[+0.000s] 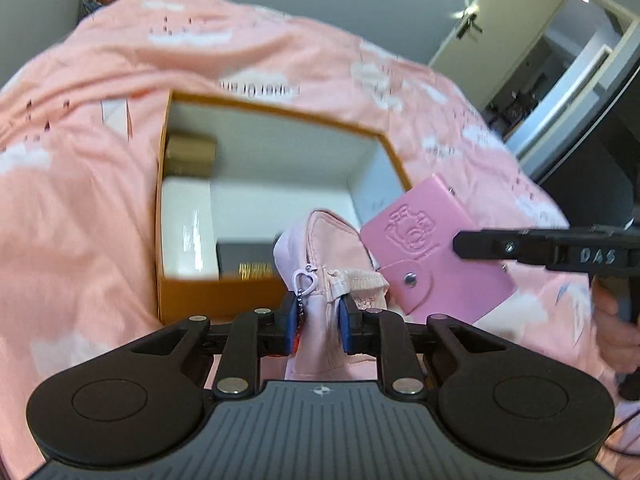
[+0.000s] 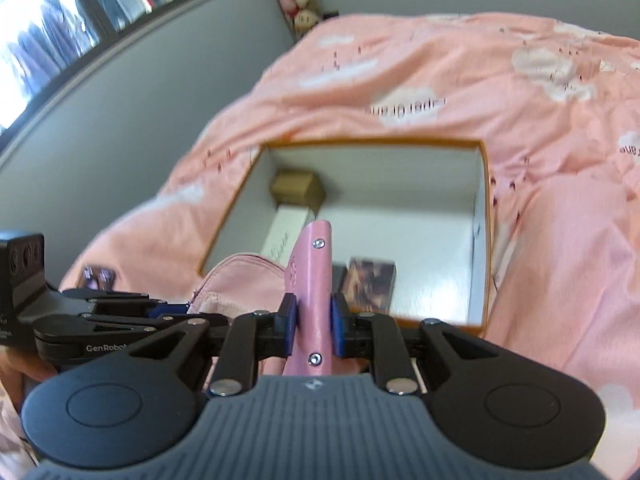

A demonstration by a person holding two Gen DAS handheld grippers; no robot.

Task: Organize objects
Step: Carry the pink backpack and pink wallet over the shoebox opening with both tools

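One orange box on the pink bedspread, holding four small boxes. One left gripper, clamped on one pink zip pouch, near box edge. One right gripper, clamped on one pink snap wallet, above the box. Risk: two held items crowd together; collision may loosen either grip.

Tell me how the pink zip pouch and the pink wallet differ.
The pouch is soft, pale fabric with a zip and a heart-shaped pull; the wallet is flat, stiff and brighter pink, with an embossed figure and a snap tab. The left gripper holds the pouch, the right gripper the wallet. Both hang near the open box.
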